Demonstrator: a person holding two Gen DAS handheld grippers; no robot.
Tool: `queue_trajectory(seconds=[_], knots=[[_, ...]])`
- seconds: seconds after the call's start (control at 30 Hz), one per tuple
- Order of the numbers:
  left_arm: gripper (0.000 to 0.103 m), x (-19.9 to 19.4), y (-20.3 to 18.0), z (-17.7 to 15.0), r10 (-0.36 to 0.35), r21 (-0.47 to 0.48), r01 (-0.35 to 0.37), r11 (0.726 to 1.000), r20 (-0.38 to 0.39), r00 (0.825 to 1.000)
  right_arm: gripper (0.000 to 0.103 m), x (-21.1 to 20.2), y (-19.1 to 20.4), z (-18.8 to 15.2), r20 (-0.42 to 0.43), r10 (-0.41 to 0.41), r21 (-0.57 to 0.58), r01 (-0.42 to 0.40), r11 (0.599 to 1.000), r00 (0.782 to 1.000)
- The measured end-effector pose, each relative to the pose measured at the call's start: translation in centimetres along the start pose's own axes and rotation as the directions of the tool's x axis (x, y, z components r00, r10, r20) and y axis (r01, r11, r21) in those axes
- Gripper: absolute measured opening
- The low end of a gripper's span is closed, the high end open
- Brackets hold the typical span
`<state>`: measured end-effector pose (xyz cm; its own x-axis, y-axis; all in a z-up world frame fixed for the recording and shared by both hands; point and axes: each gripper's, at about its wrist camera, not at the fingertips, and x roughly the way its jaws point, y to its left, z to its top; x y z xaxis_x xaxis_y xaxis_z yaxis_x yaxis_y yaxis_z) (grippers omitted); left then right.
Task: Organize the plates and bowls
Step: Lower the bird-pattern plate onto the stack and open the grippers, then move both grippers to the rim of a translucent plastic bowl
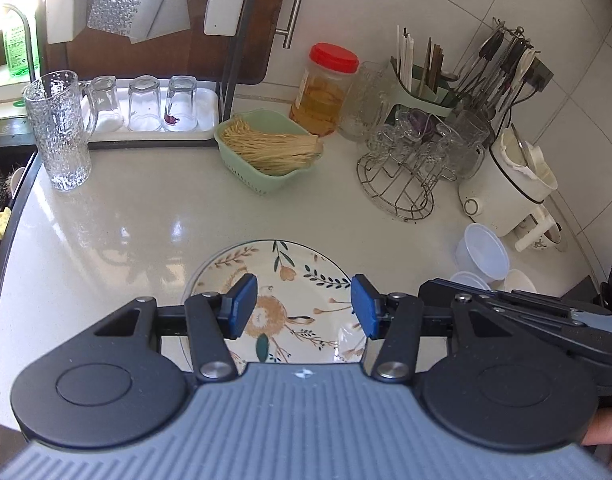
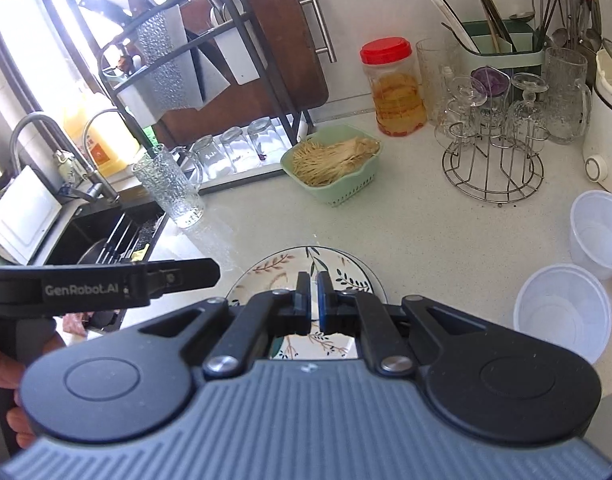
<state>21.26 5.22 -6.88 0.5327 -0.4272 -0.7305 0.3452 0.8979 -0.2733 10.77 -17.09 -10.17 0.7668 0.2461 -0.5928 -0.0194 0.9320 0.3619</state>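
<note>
While hovering over the counter (image 1: 125, 220), little margin: at far left, a tall glass (image 1: 59, 132) near the sink edge, easily toppled by a careless swing. Centre, the flowered plate (image 1: 289, 276) flat on the counter, untouched beneath the left gripper (image 1: 303, 306), fingers apart and empty; a rim grab could skid it. Right gripper (image 2: 314, 300) pressed together, holding nothing. Further right, plastic bowls (image 2: 562, 312) and a glass rack (image 2: 492, 172), crowding any sideways move.

Both wrist cameras look steeply down along their fingers at the near edge of the countertop (image 1: 125, 216), close above the floral plate (image 1: 289, 264). The right view sits further right, catching the sink (image 2: 105, 232) at its left edge. Both share the plate, green basket (image 2: 334, 164) and red-lidded jar (image 1: 326, 88) toward the back wall.
</note>
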Motion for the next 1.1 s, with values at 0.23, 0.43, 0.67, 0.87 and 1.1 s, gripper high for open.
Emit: queue_trajectory(seconds=[0.23, 0.43, 0.67, 0.87, 1.1], knots=[[0.057, -1.2, -2.9, -2.4, 0.041, -0.021, -0.041, 0.999, 0.009, 0.999, 0.006, -2.5, -2.0, -1.7, 0.007, 0.025, -0.019, -0.025, 0.999, 1.0], [0.057, -1.8, -5.8, -4.6, 0.057, -0.041, -0.057, 0.998, 0.008, 0.998, 0.006, -4.9, -4.1, -2.8, 0.027, 0.034, -0.023, -0.033, 0.999, 0.999], [0.057, -1.8, -10.0, -7.4, 0.043, -0.065, -0.042, 0.997, 0.006, 0.999, 0.006, -7.7, -6.9, -4.2, 0.034, 0.026, -0.048, -0.024, 0.999, 0.999], [0.057, -2.0, -12.7, -8.8, 0.108, -0.017, -0.108, 0.994, 0.021, 0.994, 0.006, -10.0, -9.2, -5.7, 0.051, 0.002, -0.017, -0.001, 1.0, 0.999], [0.057, -1.5, -14.6, -9.4, 0.067, -0.002, -0.067, 0.998, 0.003, 0.998, 0.006, -11.9, -11.5, -7.3, 0.055, -0.043, 0.011, 0.043, 0.999, 0.998]])
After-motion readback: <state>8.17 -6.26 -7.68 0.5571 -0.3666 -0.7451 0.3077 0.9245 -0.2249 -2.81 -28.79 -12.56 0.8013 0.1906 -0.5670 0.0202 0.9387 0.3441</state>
